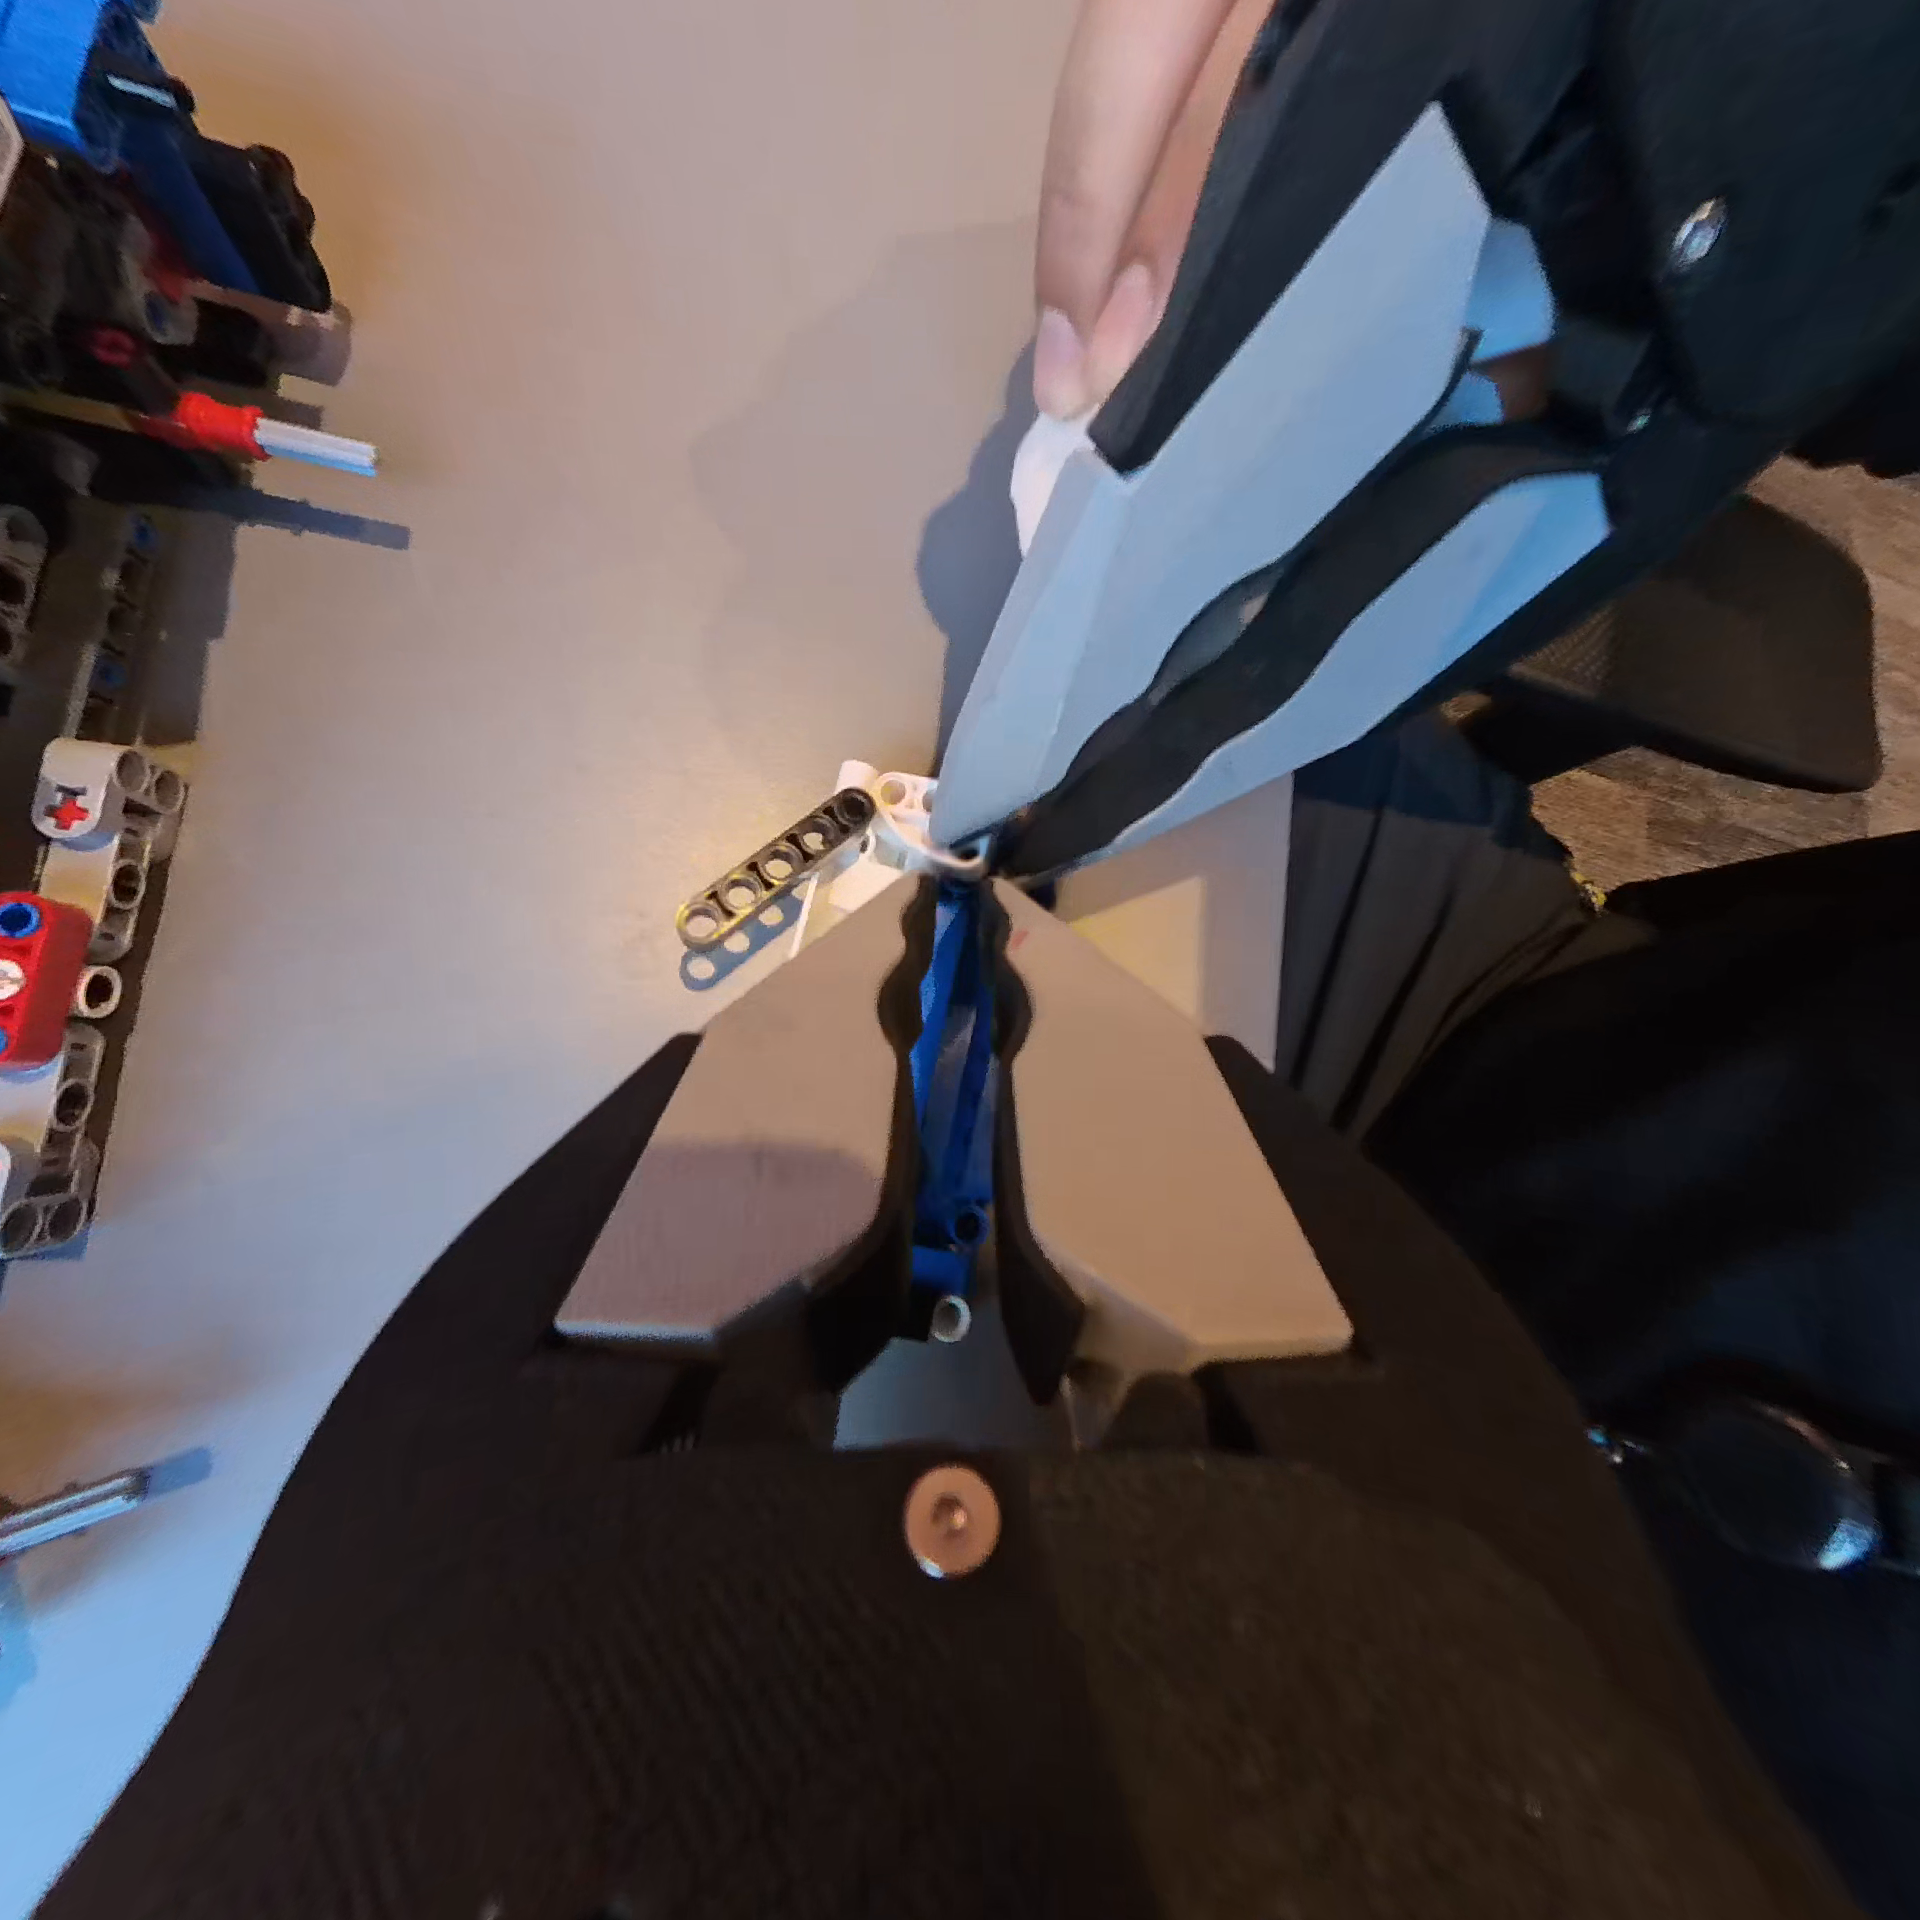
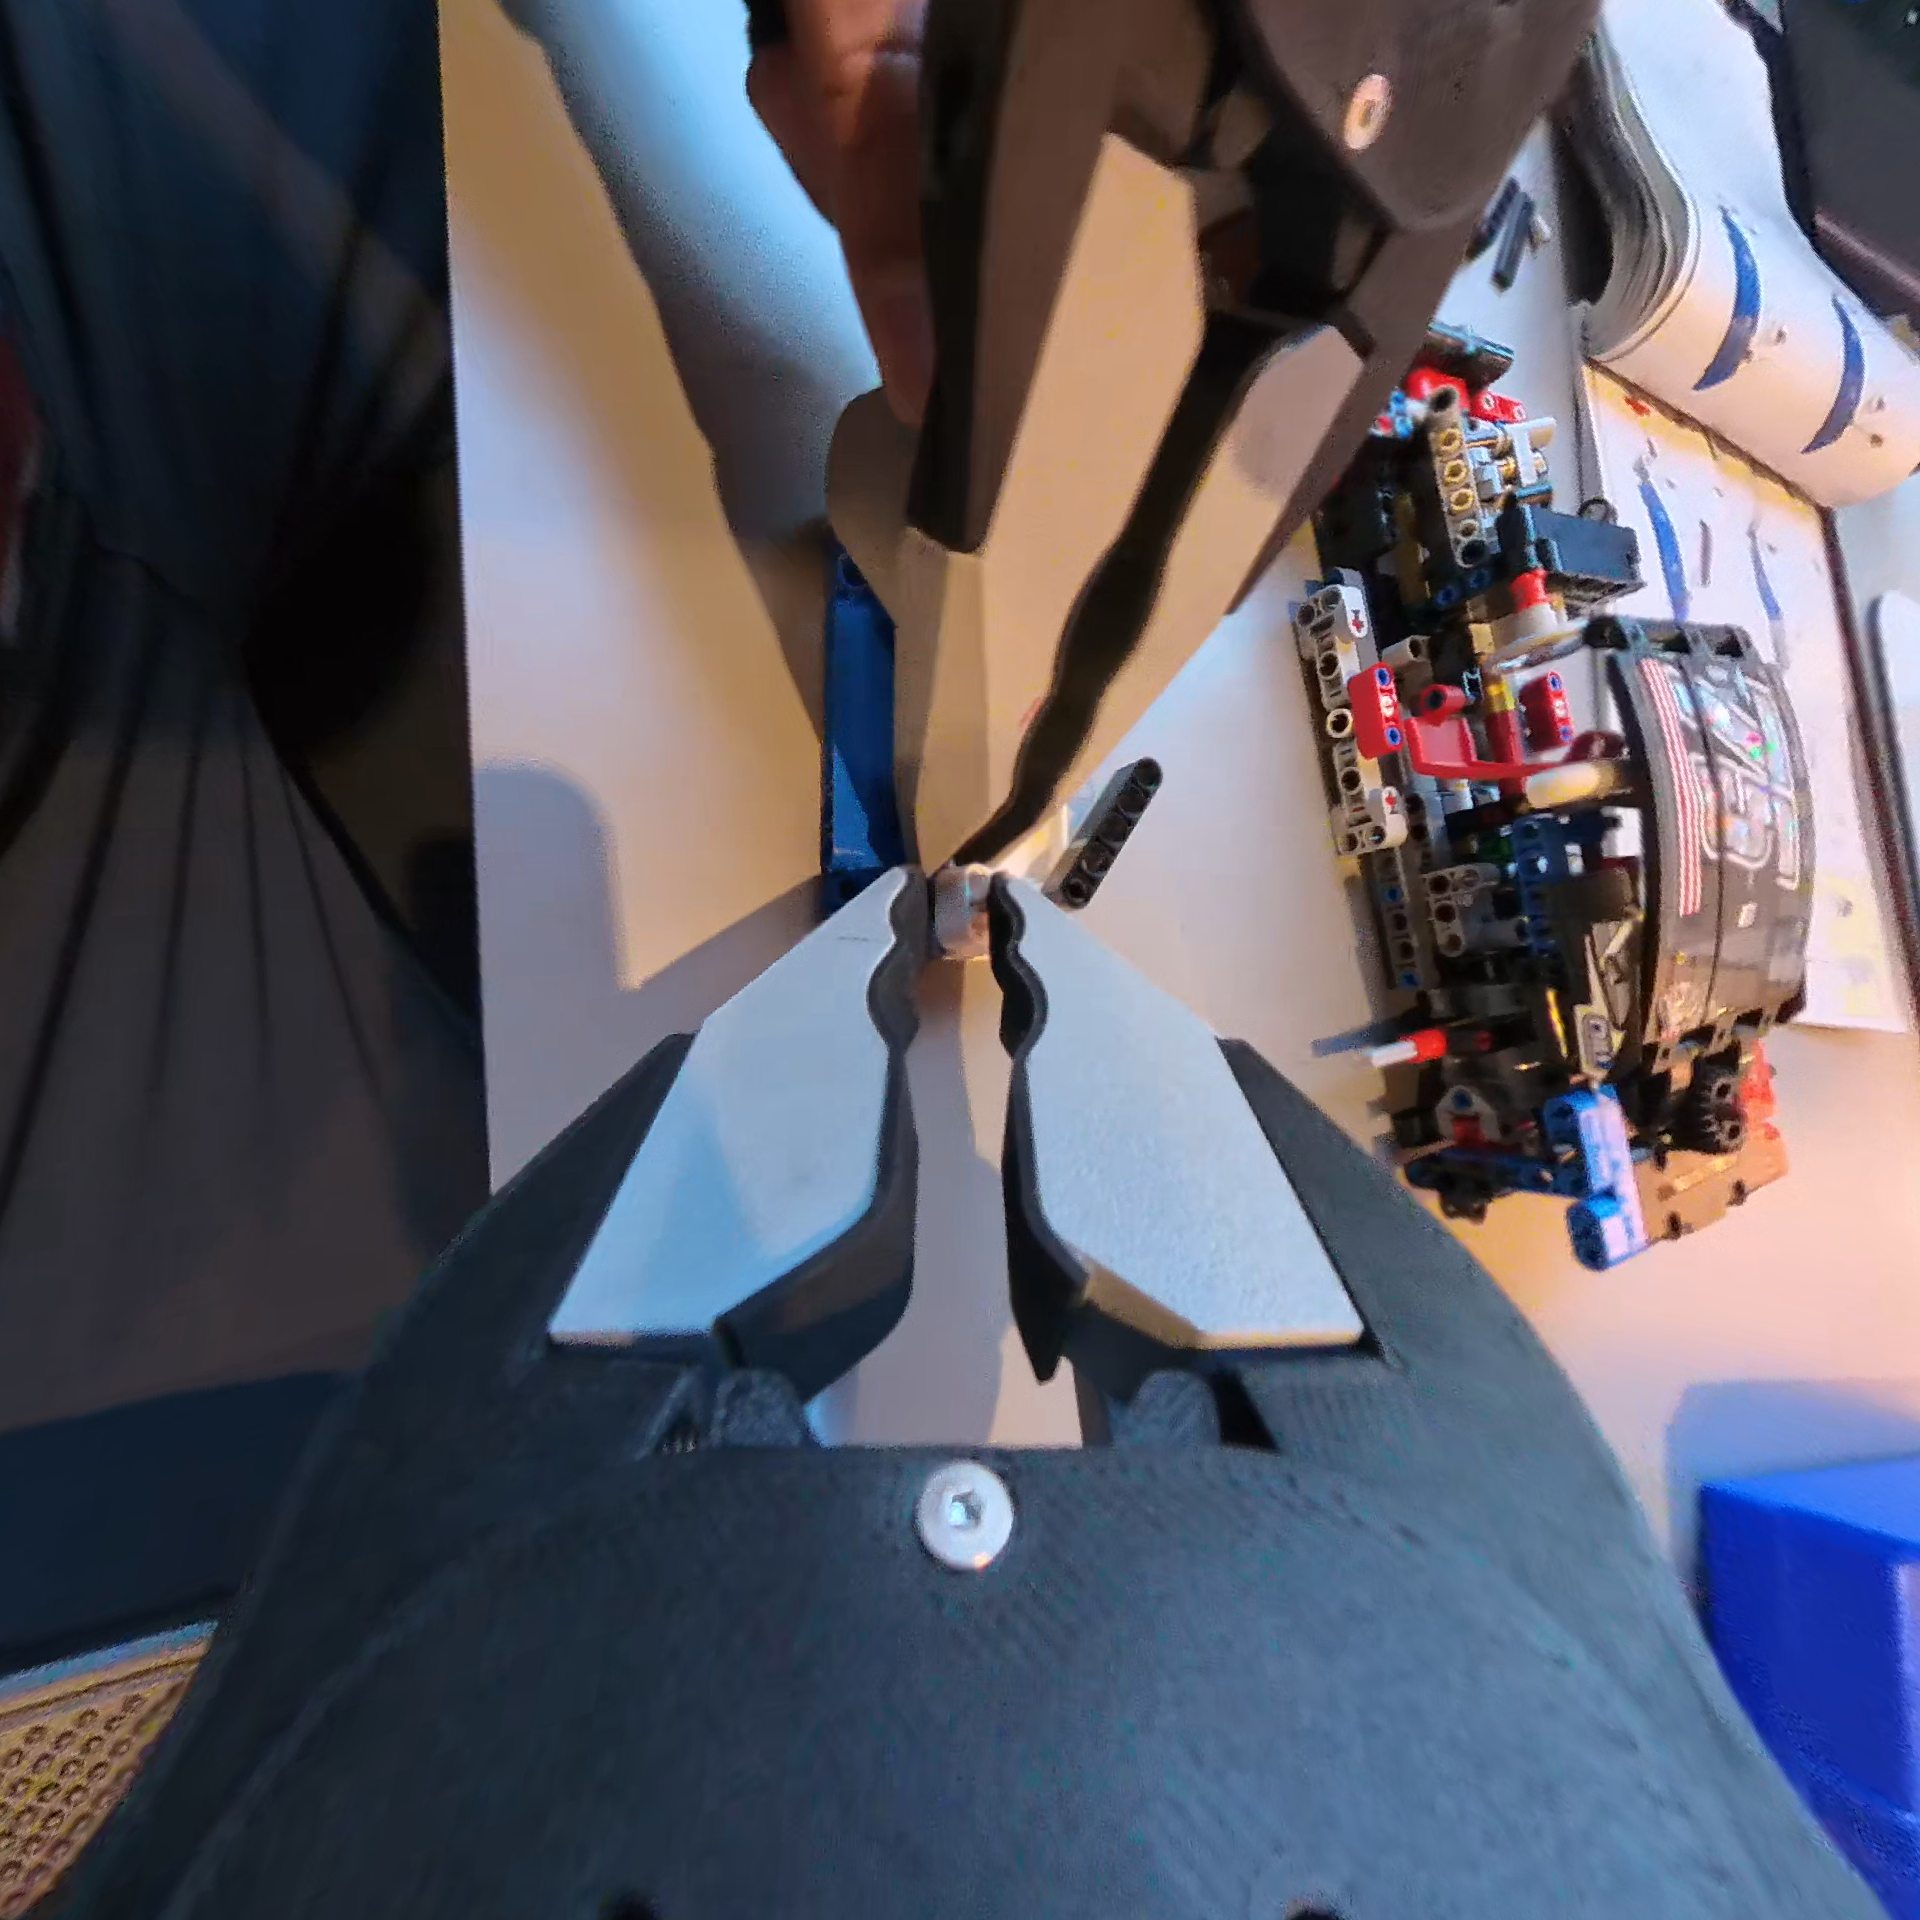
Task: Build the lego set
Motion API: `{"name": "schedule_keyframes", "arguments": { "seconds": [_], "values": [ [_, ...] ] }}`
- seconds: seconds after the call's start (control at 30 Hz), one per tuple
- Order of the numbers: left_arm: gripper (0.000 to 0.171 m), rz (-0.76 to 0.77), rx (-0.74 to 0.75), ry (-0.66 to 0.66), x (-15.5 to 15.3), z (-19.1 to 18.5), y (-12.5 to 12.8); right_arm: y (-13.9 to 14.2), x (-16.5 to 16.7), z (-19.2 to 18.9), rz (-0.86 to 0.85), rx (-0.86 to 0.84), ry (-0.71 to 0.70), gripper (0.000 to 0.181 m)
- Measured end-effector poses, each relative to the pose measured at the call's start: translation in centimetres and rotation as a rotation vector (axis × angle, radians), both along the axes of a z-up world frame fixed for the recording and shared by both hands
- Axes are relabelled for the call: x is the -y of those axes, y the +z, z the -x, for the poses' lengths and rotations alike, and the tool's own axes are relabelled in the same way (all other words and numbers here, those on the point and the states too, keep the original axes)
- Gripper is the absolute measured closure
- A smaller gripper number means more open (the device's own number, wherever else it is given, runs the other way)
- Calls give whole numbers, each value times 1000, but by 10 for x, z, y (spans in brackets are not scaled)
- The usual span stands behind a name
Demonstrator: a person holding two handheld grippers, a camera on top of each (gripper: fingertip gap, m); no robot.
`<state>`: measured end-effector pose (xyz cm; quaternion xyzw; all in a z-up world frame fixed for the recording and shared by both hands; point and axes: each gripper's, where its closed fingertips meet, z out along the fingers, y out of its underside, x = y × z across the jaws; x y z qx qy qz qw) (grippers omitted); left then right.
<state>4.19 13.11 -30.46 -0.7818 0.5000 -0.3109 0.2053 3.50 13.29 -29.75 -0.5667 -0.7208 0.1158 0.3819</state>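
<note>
In the left wrist view, a blue beam (image 1: pixel 951 1091) is clamped lengthwise between the nearly closed jaws of the left gripper (image 1: pixel 956 914), its far end at the fingertips. A white connector (image 1: pixel 902 816) is seen at that end, met by the tip of the right gripper (image 1: pixel 971 847), whose jaws are pinched together on it. A black five-hole beam (image 1: pixel 774 868) juts out beside the white piece, above the table (image 1: pixel 582 520). A partly built car (image 1: pixel 83 520) is seen along the left edge. In the right wrist view, the right gripper (image 2: pixel 954 904) is closed on a small white-grey piece (image 2: pixel 956 914) at its fingertips. The left gripper (image 2: pixel 940 852) comes in from above, the blue beam (image 2: pixel 857 727) held in it. The black beam (image 2: pixel 1107 831) lies just right of the tips. The car (image 2: pixel 1558 831) is set well apart on the table (image 2: pixel 623 520), at the right.
</note>
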Motion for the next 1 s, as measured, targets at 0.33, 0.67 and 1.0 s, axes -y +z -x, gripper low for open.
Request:
{"name": "schedule_keyframes", "arguments": {
  "seconds": [0.33,0.67,1.0],
  "values": [
    [159,-12,-24,14,3,11,2,2,-3,-4,39,-74,-53,178],
    [150,-36,51,130,2,33,12,-8,-5,-23,24,-69,-120,175],
    [144,-108,95,203,-11,45,16,3,-6,-21,133,-172,-170,161]
  ]
}}
